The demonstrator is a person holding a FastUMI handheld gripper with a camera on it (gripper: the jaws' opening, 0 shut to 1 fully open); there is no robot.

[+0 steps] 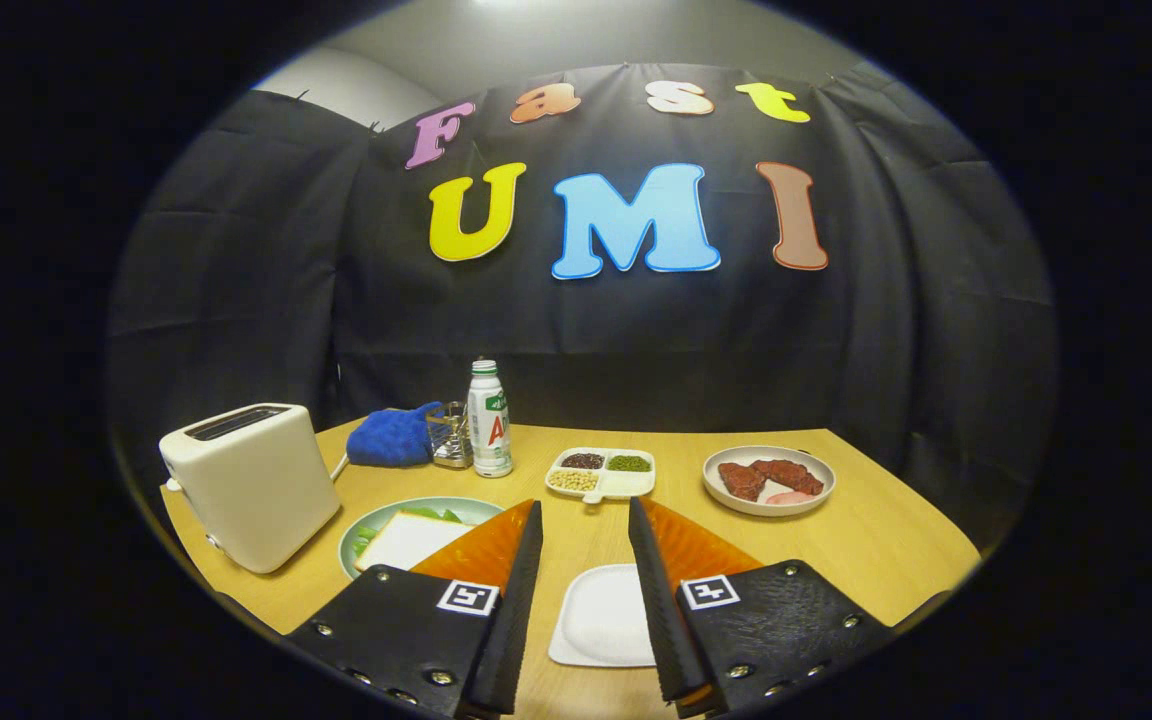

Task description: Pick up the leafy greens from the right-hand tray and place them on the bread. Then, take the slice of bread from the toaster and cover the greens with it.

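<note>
My gripper (pixel 584 505) is open above the wooden table (pixel 876 540), holding nothing. A white slice of bread (pixel 408 540) lies on a pale green plate (pixel 383 516), just ahead of my left finger and partly hidden by it. Leafy greens (pixel 436 514) peek out from under the slice at its far edge and at its left side. The cream toaster (pixel 251 485) stands left of that plate, and its top slot looks dark. Below and between my fingers lies a small white square tray (pixel 604 615) with nothing on it.
Beyond my fingertips sits a white divided dish (pixel 601 473) of beans. Right of it stands a round plate (pixel 769 480) with pieces of red meat. A white bottle (pixel 489 420), a small glass (pixel 452 436) and a blue cloth (pixel 394 437) stand at the back by the booth wall.
</note>
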